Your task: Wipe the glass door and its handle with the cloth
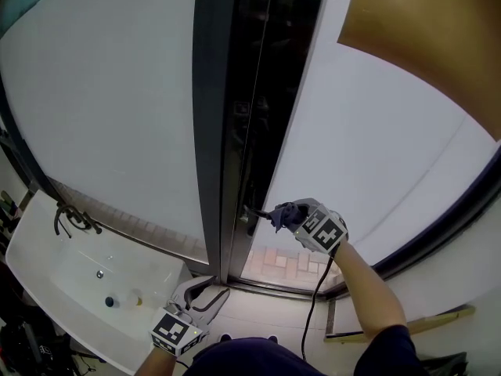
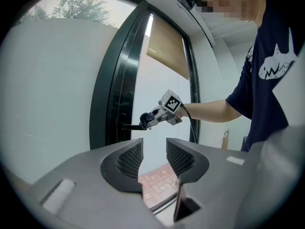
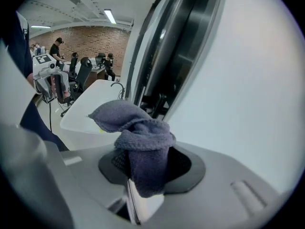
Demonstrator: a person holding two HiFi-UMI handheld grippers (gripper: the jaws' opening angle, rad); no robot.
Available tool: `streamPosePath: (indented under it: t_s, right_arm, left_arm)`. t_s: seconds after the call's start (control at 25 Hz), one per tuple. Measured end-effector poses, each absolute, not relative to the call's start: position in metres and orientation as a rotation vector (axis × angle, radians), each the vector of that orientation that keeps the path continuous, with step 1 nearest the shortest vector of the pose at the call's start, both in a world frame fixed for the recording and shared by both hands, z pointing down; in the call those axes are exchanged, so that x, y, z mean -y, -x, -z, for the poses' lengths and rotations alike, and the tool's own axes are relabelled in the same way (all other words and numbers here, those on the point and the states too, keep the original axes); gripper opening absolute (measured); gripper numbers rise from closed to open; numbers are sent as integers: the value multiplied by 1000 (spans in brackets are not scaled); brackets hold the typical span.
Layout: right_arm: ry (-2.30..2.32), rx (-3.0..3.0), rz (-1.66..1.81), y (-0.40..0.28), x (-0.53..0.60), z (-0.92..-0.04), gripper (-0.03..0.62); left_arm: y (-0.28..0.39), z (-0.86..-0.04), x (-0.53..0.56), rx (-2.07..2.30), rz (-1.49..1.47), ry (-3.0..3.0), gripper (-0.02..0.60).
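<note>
Right claw [image 1: 275, 215] clamps cloth [image 3: 139, 140] at door handle [image 2: 128, 126]; left claw [image 2: 155, 152] gapes near sink [image 1: 70, 284].

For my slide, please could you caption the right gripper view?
Right gripper clamps a grey-blue knitted cloth beside dark-framed glass door.

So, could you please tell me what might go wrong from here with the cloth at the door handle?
1. The cloth sits bunched in the right gripper, so hard gripper parts may knock the handle rather than wipe it.
2. The glass door seems ajar; pressure could swing it, as the left gripper hangs low, open and empty.
3. The cloth's loose flap might snag on the handle and pull free.
</note>
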State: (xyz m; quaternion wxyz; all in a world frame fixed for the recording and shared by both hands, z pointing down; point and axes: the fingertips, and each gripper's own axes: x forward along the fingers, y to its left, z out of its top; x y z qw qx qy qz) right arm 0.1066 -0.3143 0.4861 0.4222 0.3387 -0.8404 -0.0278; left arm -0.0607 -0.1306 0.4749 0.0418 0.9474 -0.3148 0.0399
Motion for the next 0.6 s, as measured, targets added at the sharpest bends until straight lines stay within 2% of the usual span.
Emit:
streamPosePath:
  t_s: [0.24, 0.4, 0.6]
  right_arm:
    - [-988, 2165, 33, -124, 330, -454, 147]
    - [-962, 2342, -165, -86, 346, -437, 147]
    - [-889, 2328, -328, -39, 359, -465, 146]
  left_arm:
    - [71, -476, 135, 986, -109, -2892, 146]
    - [69, -472, 135, 989, -87, -2890, 146]
    - [71, -468, 134, 1002, -76, -2895, 146]
